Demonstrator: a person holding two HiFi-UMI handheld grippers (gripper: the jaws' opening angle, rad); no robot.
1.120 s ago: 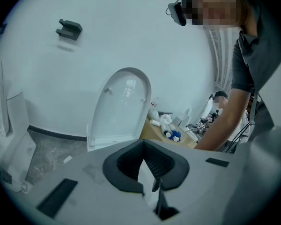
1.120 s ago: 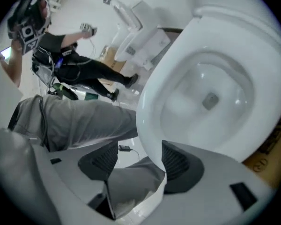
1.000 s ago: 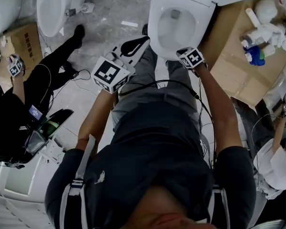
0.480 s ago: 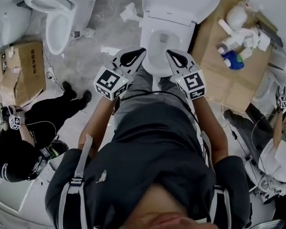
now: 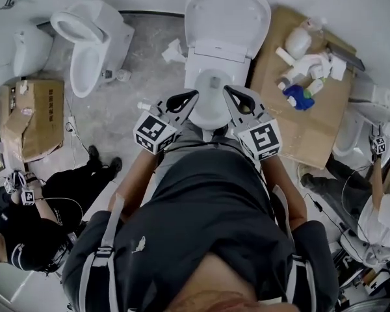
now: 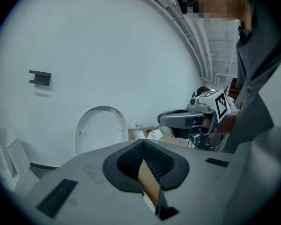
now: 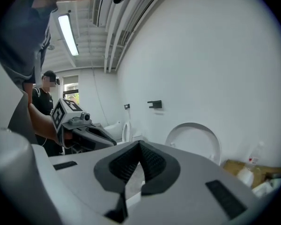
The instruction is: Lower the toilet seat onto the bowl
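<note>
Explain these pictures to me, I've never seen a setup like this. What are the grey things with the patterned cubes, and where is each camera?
There is no robot here. A person stands over a white toilet and holds a hand-held gripper in each hand: a grey two-jaw tool with a marker cube on it.

The overhead picture comes from a camera on the person's head, looking steeply down. In it the left hand-held gripper and the right hand-held gripper both point at the bowl.

The other two pictures come from a camera riding on each tool, looking along its jaws. Both pairs of jaws are shut, with nothing between them.

The toilet's lid stands raised against the wall. Beside the toilet lies cardboard with bottles on it. Another toilet stands to the left.
</note>
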